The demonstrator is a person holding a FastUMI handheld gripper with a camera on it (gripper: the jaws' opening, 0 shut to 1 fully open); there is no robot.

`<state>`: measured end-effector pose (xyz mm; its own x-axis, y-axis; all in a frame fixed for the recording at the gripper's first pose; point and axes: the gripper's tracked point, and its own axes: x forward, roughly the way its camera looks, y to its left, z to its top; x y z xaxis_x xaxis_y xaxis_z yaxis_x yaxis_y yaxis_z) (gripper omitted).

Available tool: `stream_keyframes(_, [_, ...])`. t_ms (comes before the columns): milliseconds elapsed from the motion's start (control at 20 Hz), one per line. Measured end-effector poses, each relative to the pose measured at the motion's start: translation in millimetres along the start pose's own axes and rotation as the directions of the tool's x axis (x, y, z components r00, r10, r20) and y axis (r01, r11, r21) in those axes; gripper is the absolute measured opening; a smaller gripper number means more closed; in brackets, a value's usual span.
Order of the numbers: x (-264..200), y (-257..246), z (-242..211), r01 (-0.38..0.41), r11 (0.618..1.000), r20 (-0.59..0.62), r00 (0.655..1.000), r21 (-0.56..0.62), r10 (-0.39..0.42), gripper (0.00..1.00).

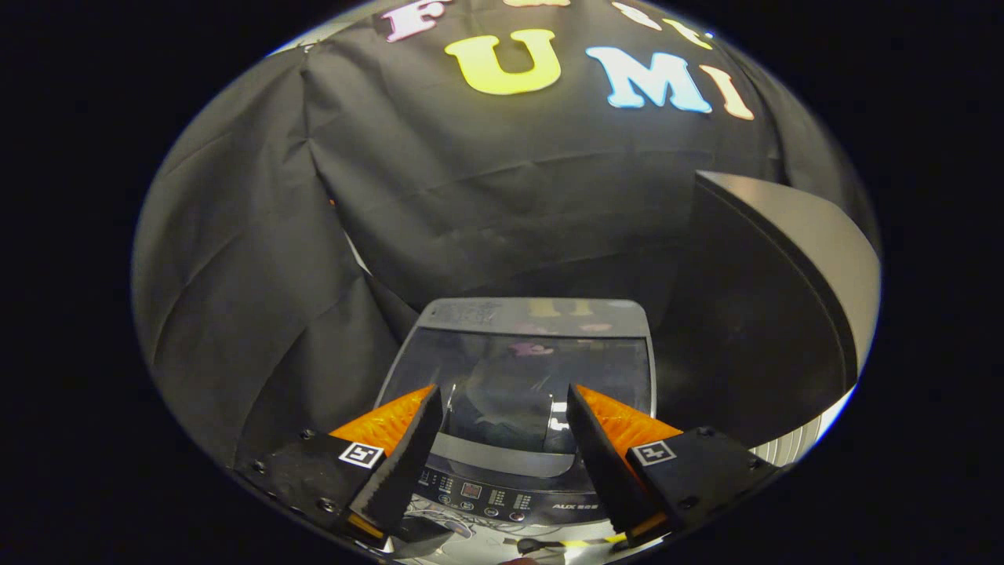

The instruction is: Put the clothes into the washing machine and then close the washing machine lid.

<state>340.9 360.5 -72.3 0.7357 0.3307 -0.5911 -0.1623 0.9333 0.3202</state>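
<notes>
1. The black cloth wall (486,204) of the booth hangs in folds behind and to the left of everything else, forming the backdrop beyond the fingers.
2. A big dark curved panel (784,298) with a paler rim stands to the right, beside the washing machine and beyond the right finger; what it belongs to cannot be told.
3. The washing machine (522,377), a grey top-loader, sits below and just ahead of the gripper, seen from above. Its body runs from between the fingers out towards the cloth wall.
4. The washing machine lid (518,369) lies flat and closed over the tub. It is tinted and see-through, with reflections on it; a dim shape shows under the glass, too vague to name.
5. The gripper (502,408) hovers above the front part of the machine with its two fingers spread wide apart and nothing between them. The lid's front edge and handle strip show in the gap between the fingertips, with no visible contact.
6. The control panel (502,494), a strip of small buttons and a little display, lies along the machine's near edge, low between the two fingers.
</notes>
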Motion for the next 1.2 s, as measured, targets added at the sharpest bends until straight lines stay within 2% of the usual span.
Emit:
stream_keyframes(150, [-61.9,-18.8,19.4,-0.083,0.995,0.103,0.991,-0.047,0.088,0.98])
stream_keyframes(400, [-175.0,-104.3,35.7,-0.132,0.976,0.293,0.939,-0.172,0.179,0.98])
stream_keyframes(550, [-243.4,-159.9,51.4,-0.08,0.971,0.45,0.876,-0.226,0.176,0.98])
stream_keyframes(700, [-292.0,-204.7,54.2,-0.006,0.968,0.567,0.81,-0.25,0.151,0.98])
stream_keyframes(1050, [-363.5,-256.0,36.8,0.11,0.962,0.697,0.71,-0.25,0.099,0.98])
stream_keyframes(1100, [-367.4,-256.0,30.7,0.122,0.958,0.705,0.702,-0.259,0.101,0.98])
stream_keyframes(1200, [-371.0,-257.0,19.3,0.137,0.953,0.701,0.706,-0.271,0.098,0.98])
